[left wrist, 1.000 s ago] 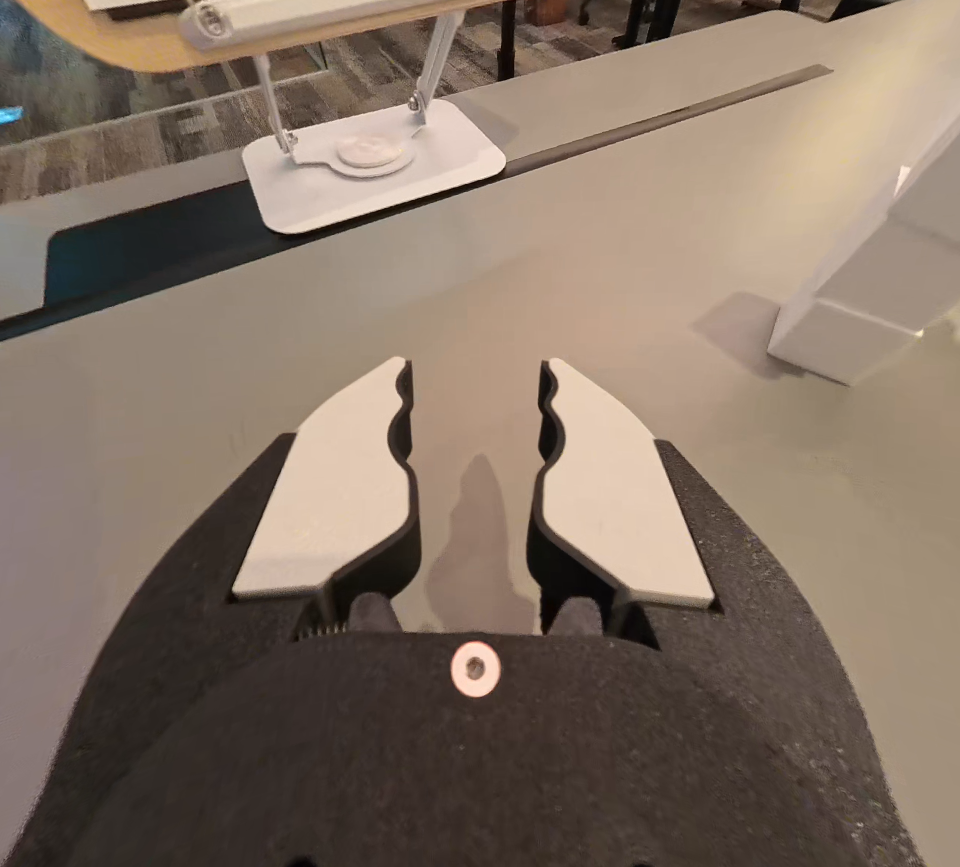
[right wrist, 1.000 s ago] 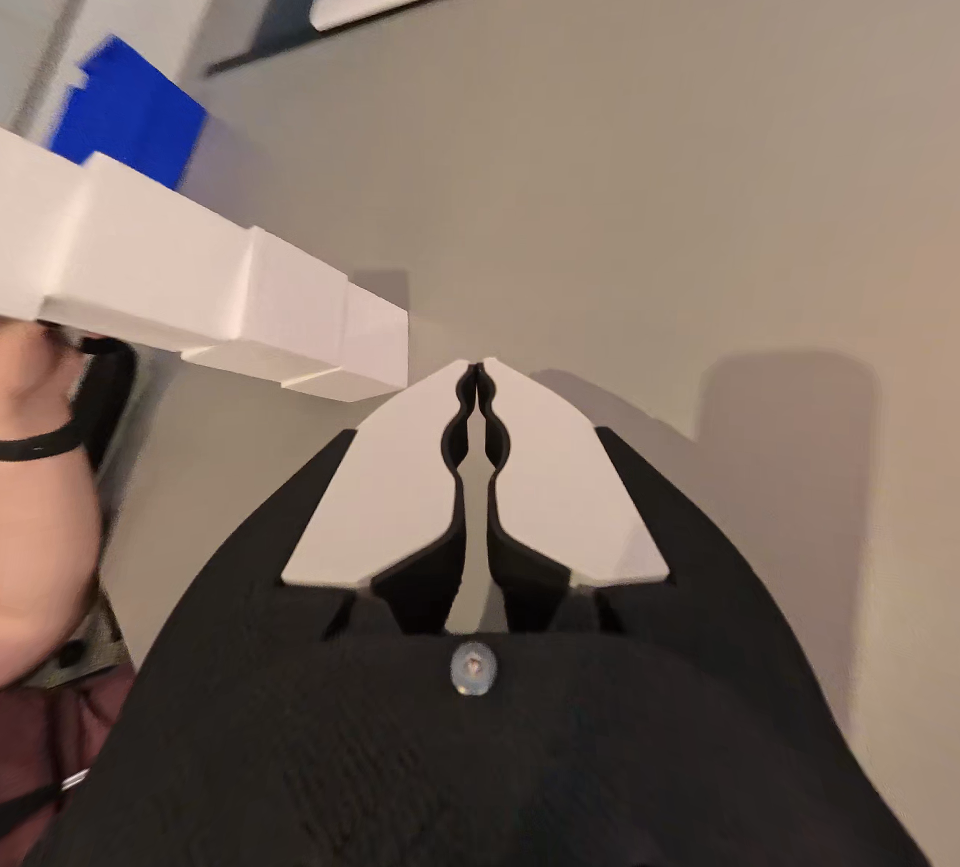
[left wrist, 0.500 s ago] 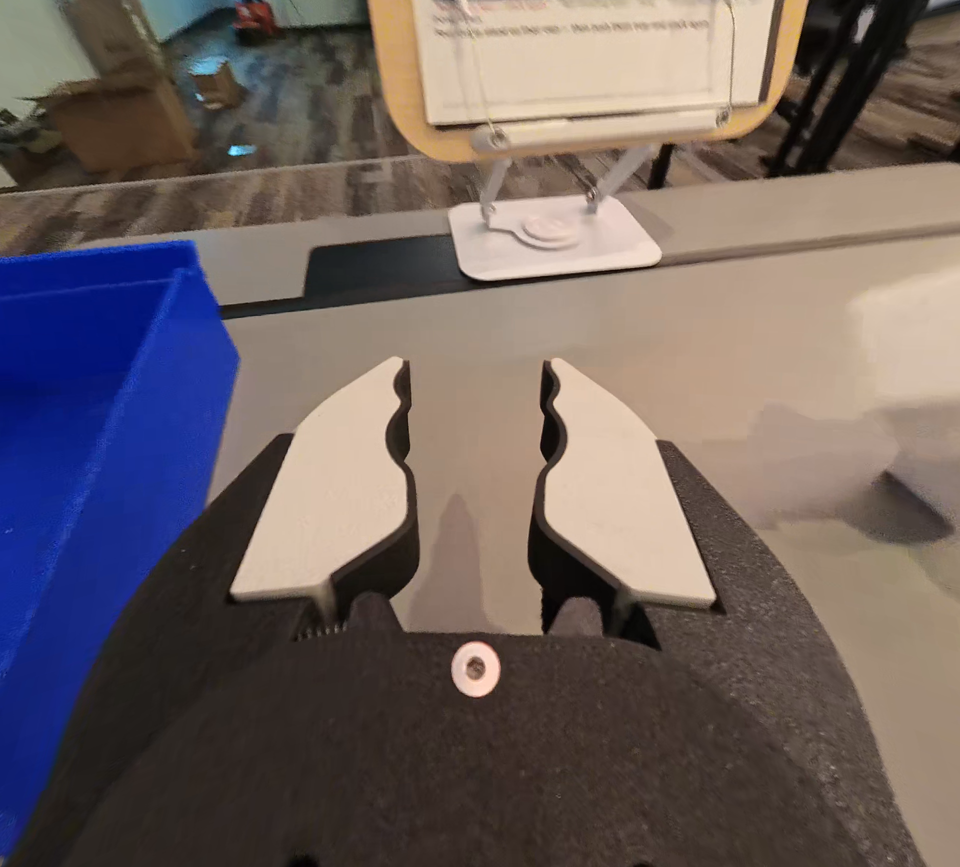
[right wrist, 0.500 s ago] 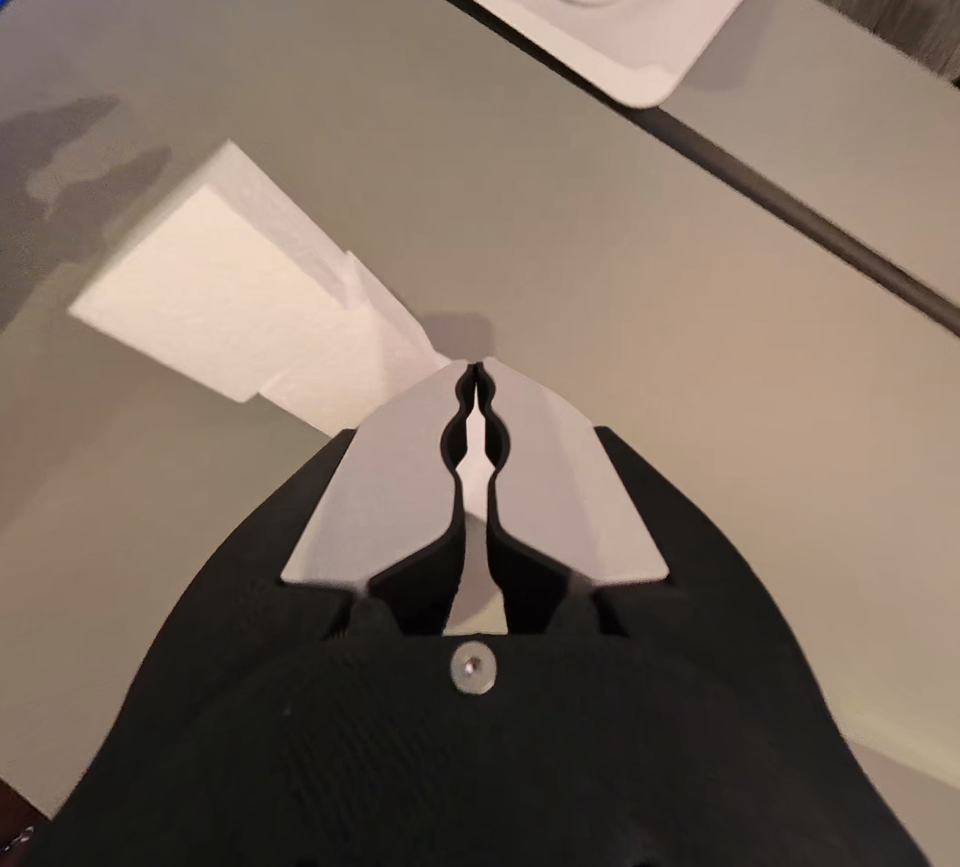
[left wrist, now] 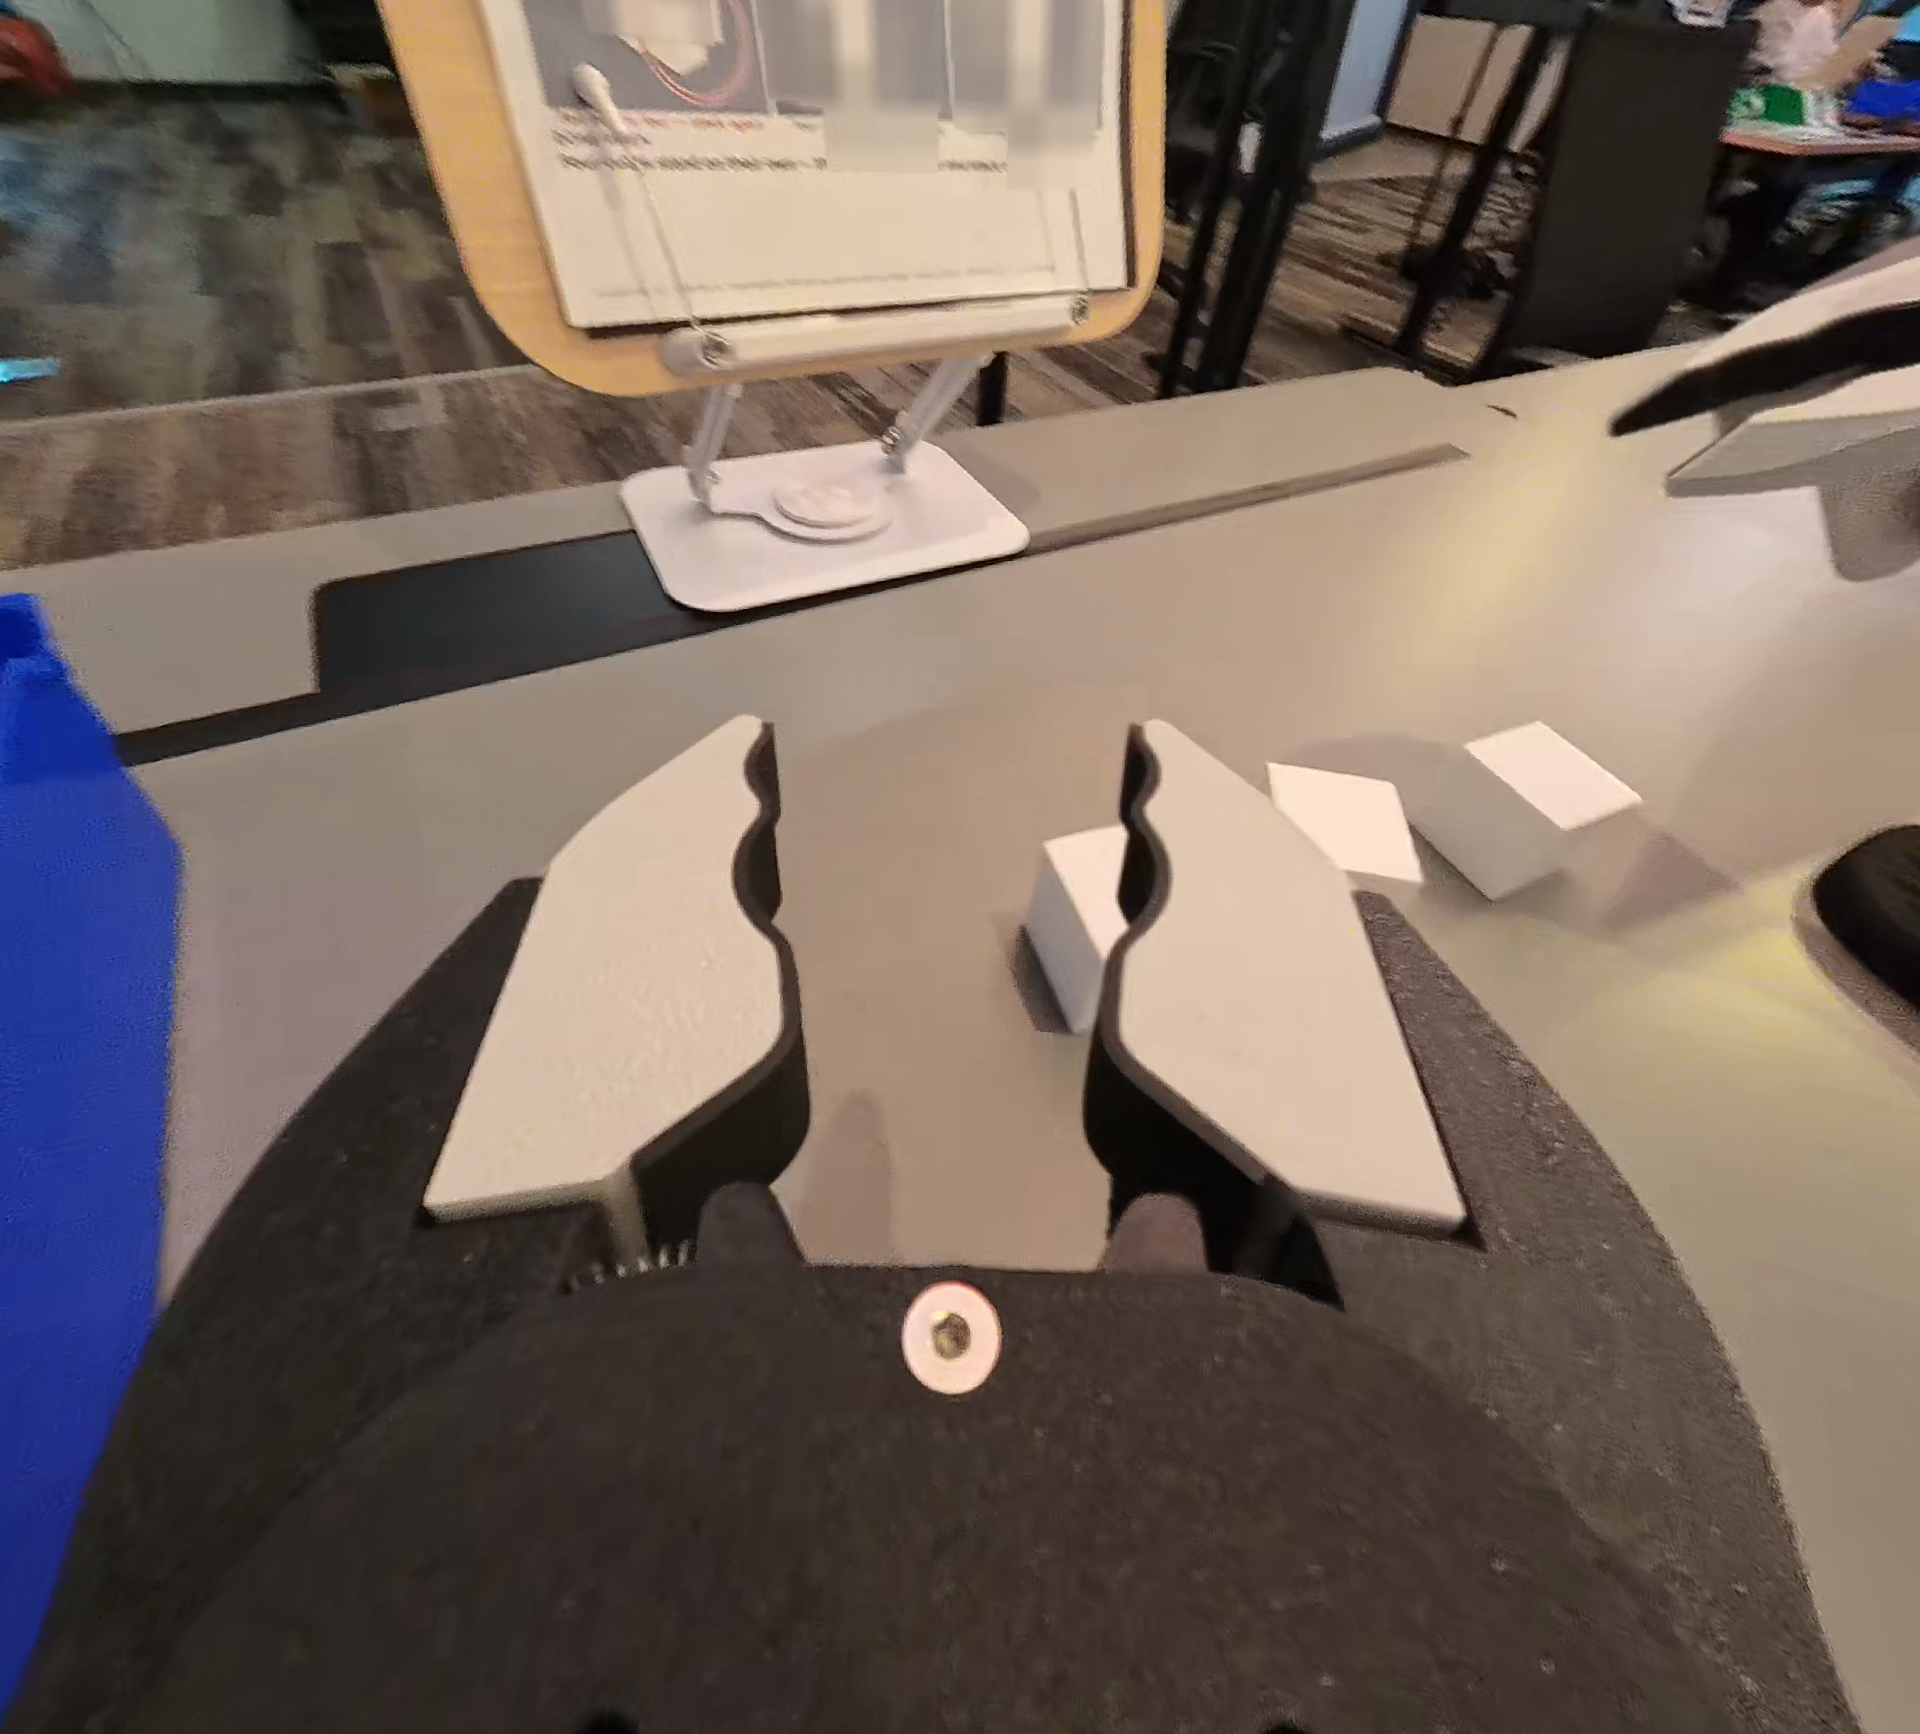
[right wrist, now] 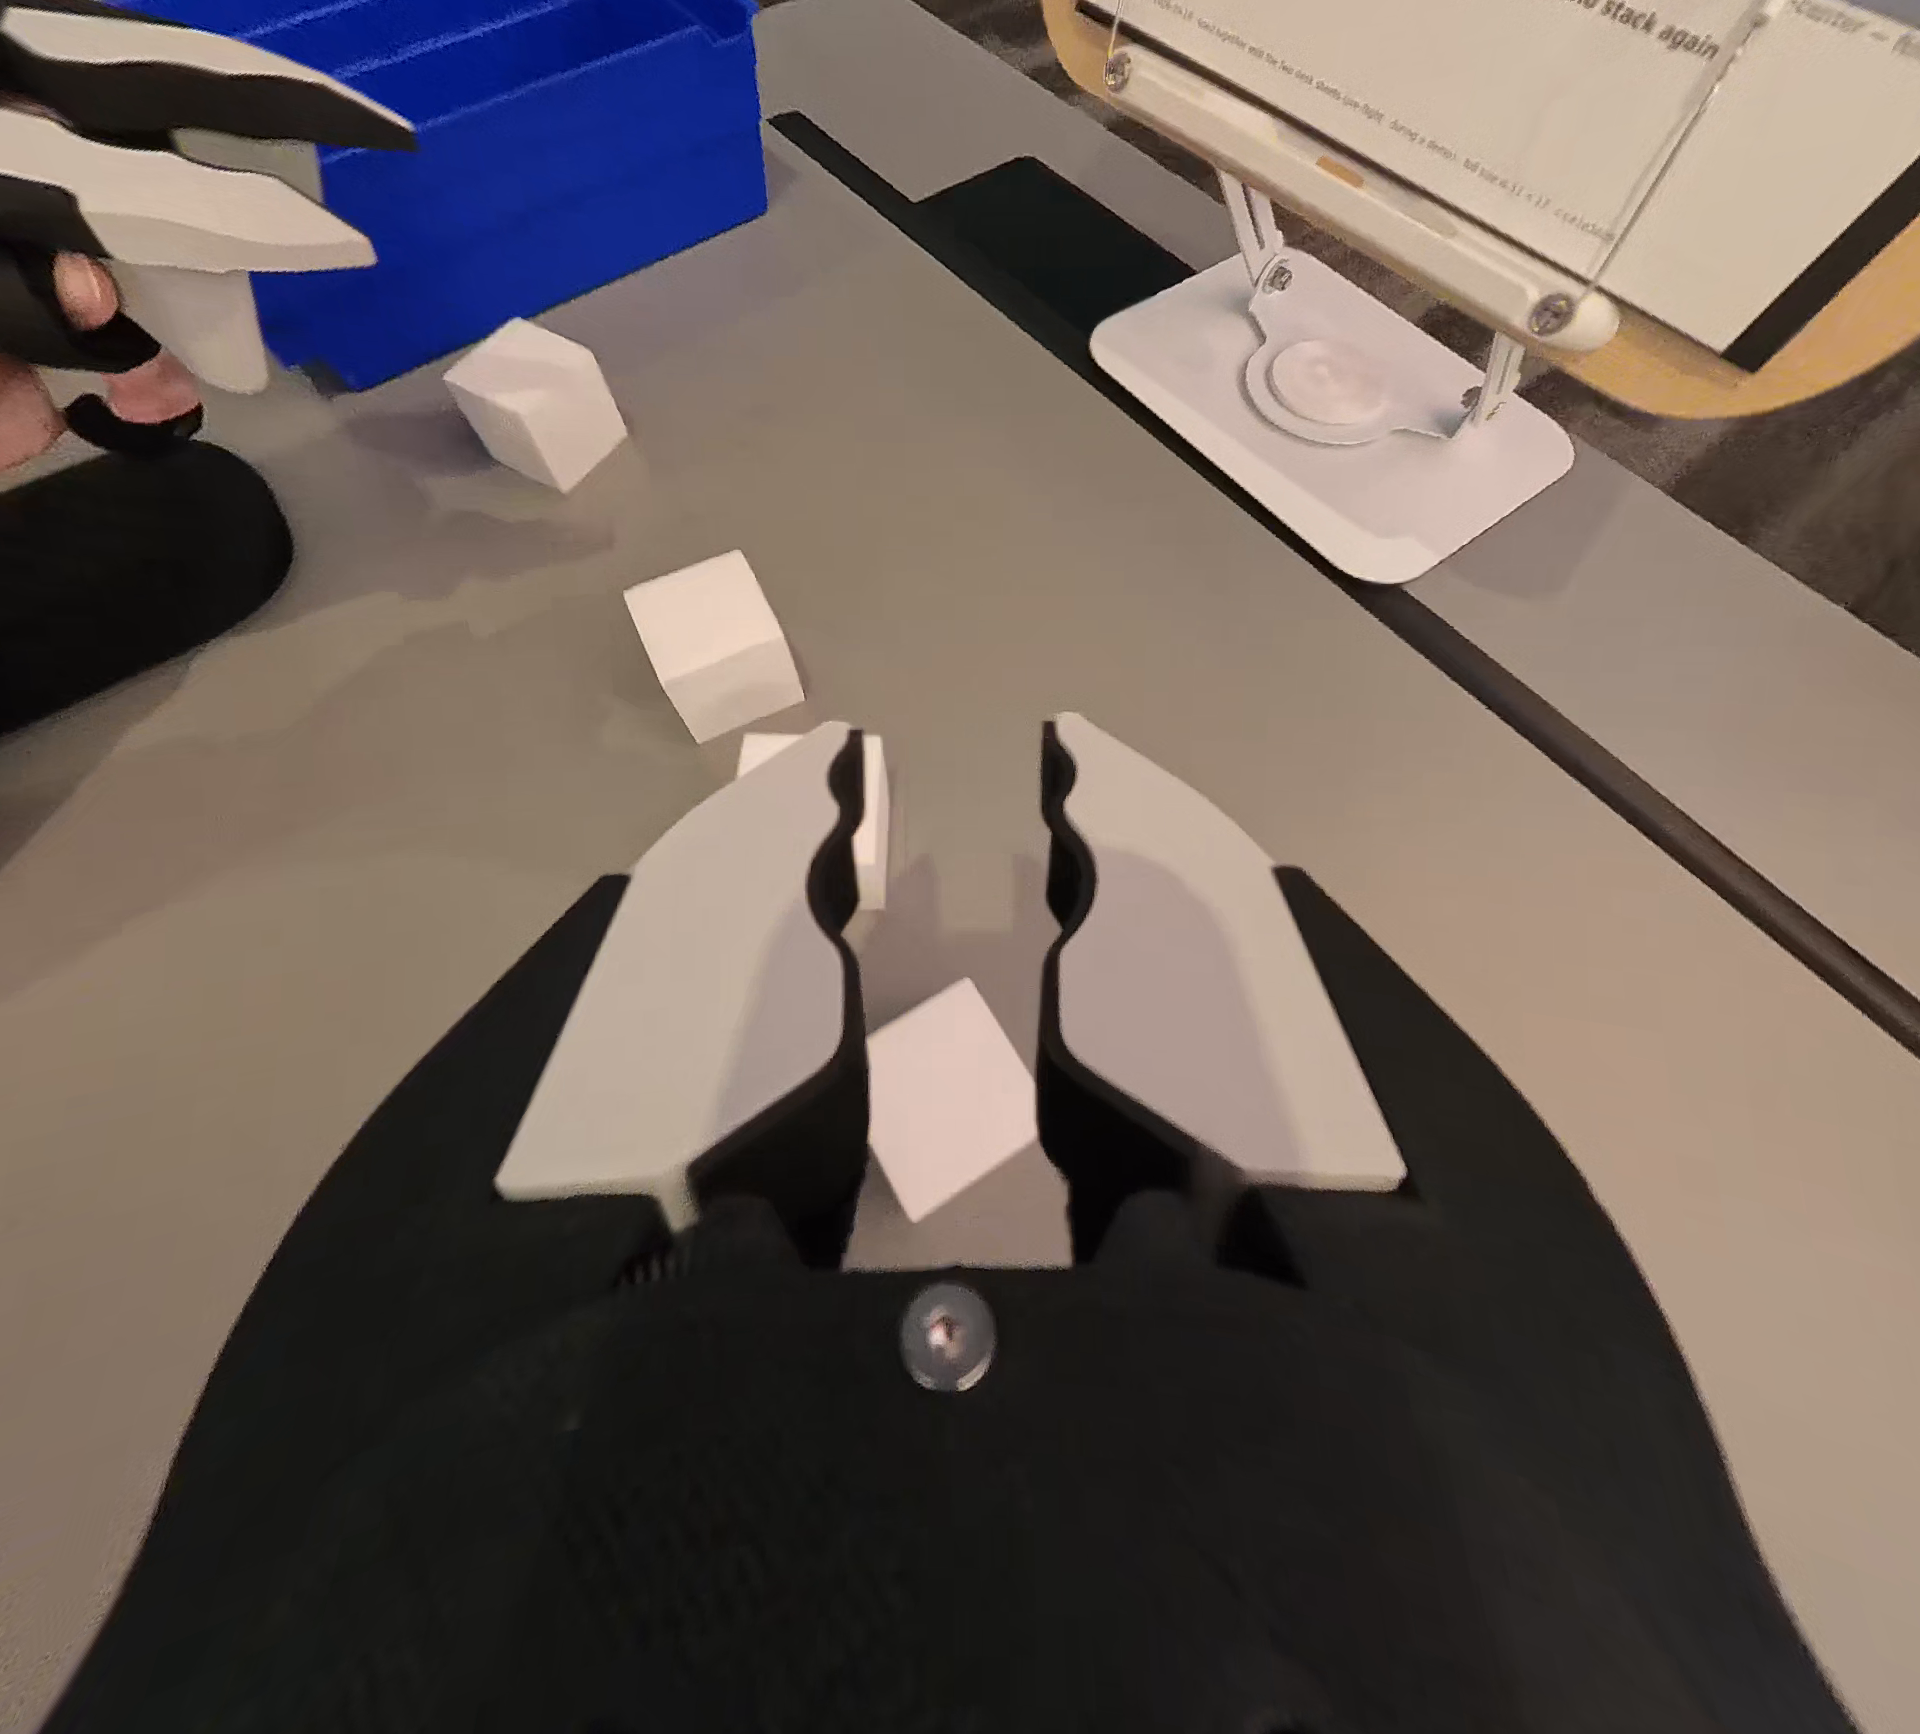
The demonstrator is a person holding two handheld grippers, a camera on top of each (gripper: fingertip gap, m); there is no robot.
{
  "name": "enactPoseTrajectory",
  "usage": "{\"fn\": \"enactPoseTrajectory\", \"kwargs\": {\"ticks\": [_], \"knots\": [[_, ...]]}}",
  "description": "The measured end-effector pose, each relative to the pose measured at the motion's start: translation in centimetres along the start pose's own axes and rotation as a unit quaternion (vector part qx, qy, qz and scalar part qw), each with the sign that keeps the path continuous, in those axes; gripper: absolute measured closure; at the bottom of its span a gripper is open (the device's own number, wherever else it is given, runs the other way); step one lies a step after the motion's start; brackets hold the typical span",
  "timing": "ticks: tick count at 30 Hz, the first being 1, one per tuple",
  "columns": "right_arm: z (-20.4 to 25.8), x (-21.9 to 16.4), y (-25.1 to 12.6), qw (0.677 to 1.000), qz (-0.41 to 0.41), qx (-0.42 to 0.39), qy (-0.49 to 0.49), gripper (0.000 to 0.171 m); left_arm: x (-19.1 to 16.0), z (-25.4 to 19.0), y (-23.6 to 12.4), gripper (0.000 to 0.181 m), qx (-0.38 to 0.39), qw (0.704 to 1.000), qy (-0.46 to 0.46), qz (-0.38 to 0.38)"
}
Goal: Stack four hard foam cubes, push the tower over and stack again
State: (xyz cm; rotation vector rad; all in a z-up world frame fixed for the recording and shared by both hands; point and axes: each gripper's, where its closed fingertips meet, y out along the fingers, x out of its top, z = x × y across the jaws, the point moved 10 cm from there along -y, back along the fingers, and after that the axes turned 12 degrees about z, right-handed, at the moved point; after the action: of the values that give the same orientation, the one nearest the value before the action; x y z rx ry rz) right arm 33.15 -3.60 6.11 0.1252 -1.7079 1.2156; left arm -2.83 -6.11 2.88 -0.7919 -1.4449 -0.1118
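Tower toppled since earlier frame: four foam cubes (right wrist: 715, 640) scattered on desk (right wrist: 1039, 541). Right gripper (right wrist: 951, 739) fingers now released, nearest cube (right wrist: 945, 1097) framed. Left gripper (left wrist: 948, 739) released, empty. Restacking judged next.

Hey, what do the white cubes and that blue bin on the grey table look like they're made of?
White cubes: matte, sharp-edged and uniformly white with no gloss, which fits rigid foam; the surface grain is too fine to confirm. Blue bin: looks like moulded plastic, with saturated even colour, thin straight walls, stepped ridges inside and a slight sheen.
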Motion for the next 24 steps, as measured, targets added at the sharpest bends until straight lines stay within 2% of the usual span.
{"fn": "enactPoseTrajectory", "kwargs": {"ticks": [3,5,7,10,12,16,21,24], "knots": [[-1.5,-3.3,-0.2,0.999,-0.04,0.017,0.004,0.125,-0.7,-0.9,1.7,0.102,-0.04,0.998,-0.005,0.041],[-2.1,-5.7,-0.2,0.997,-0.07,0.042,-0.001,0.12,-1.6,-1.8,3.2,0.096,-0.038,0.995,-0.007,0.087],[-2.5,-8.0,-0.1,0.992,-0.104,0.066,-0.002,0.115,-2.4,-3.1,4.3,0.096,-0.032,0.992,-0.02,0.121],[-3.0,-11.2,0.3,0.984,-0.142,0.104,0.004,0.115,-3.4,-5.0,5.7,0.095,0.012,0.992,-0.015,0.122],[-3.2,-12.6,0.9,0.983,-0.129,0.128,0.005,0.111,-4.0,-6.0,6.8,0.09,0.04,0.989,0.002,0.145],[-2.6,-12.9,2.4,0.986,-0.082,0.143,-0.021,0.096,-5.3,-7.2,8.9,0.085,0.069,0.979,0.043,0.189],[-1.8,-13.1,4.2,0.991,-0.025,0.127,-0.047,0.089,-6.1,-7.3,10.2,0.092,0.096,0.973,0.066,0.201],[-1.8,-13.3,5.0,0.993,-0.001,0.111,-0.048,0.088,-6.5,-7.0,11.0,0.093,0.084,0.971,0.063,0.217]]}}
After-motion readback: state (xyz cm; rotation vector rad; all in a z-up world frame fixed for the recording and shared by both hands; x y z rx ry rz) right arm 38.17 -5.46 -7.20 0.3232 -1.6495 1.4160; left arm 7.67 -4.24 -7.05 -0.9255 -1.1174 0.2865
